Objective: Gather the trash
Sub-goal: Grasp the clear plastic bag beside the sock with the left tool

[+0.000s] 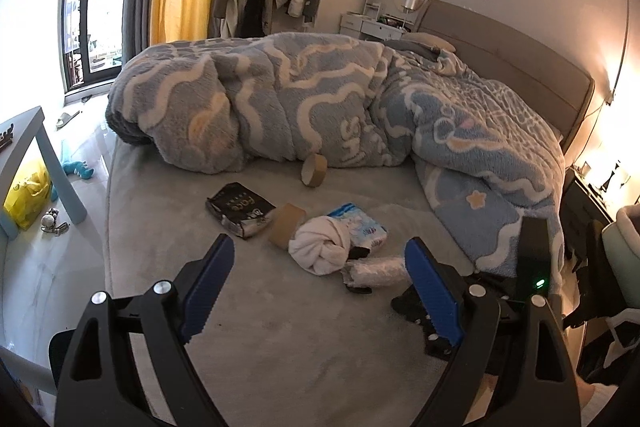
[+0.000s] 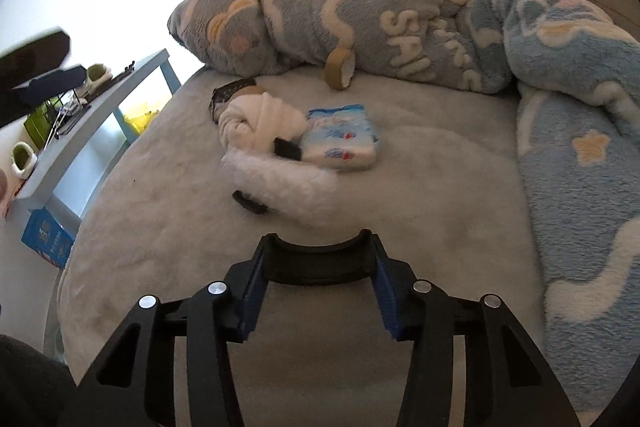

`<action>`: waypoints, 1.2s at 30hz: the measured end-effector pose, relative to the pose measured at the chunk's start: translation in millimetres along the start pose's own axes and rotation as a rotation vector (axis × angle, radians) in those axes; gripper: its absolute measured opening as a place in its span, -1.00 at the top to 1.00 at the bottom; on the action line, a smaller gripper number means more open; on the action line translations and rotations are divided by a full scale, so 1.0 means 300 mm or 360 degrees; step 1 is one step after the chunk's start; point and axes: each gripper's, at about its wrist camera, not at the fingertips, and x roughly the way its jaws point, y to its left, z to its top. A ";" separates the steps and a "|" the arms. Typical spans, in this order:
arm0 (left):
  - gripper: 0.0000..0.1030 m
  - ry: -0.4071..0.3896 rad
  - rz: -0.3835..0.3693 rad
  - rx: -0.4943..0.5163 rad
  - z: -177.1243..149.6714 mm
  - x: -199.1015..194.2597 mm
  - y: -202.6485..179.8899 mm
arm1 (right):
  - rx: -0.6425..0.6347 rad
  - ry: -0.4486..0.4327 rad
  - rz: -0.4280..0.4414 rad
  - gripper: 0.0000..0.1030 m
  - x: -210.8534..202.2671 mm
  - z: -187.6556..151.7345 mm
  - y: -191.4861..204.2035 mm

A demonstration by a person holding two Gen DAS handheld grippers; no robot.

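1. Our left gripper (image 1: pixel 320 291) stands wide and empty above the grey bed sheet (image 1: pixel 280 327).
2. Our right gripper (image 2: pixel 320 293) clamps a curved black plastic band (image 2: pixel 318 261).
3. The crinkled clear plastic wrapper (image 1: pixel 378 271) lies beside it, light and slippery; we pinch its middle.

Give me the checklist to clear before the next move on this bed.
1. Left tongs open and empty: ok.
2. Right tongs gripping the black curved piece: ok, it spans the gap with a pad at each end.
3. White wrapped roll lying free on the bed, just ahead of the right tongs: ok.
4. Tape roll uncovered: ok, it stands on edge against the blanket.
5. Bin or bag to drop trash into: cannot tell, none clearly in view.
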 end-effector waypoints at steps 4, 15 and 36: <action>-0.73 0.0031 -0.0008 0.0024 -0.013 0.039 -0.035 | 0.0025 -0.0038 0.0004 0.06 -0.038 0.003 -0.032; -0.73 0.0108 0.0016 0.0116 -0.058 0.159 -0.145 | 0.0123 -0.0174 0.0051 0.06 -0.161 0.009 -0.132; -0.66 0.0225 0.0267 0.0233 -0.142 0.348 -0.261 | 0.0261 -0.0328 0.0162 0.06 -0.279 -0.035 -0.272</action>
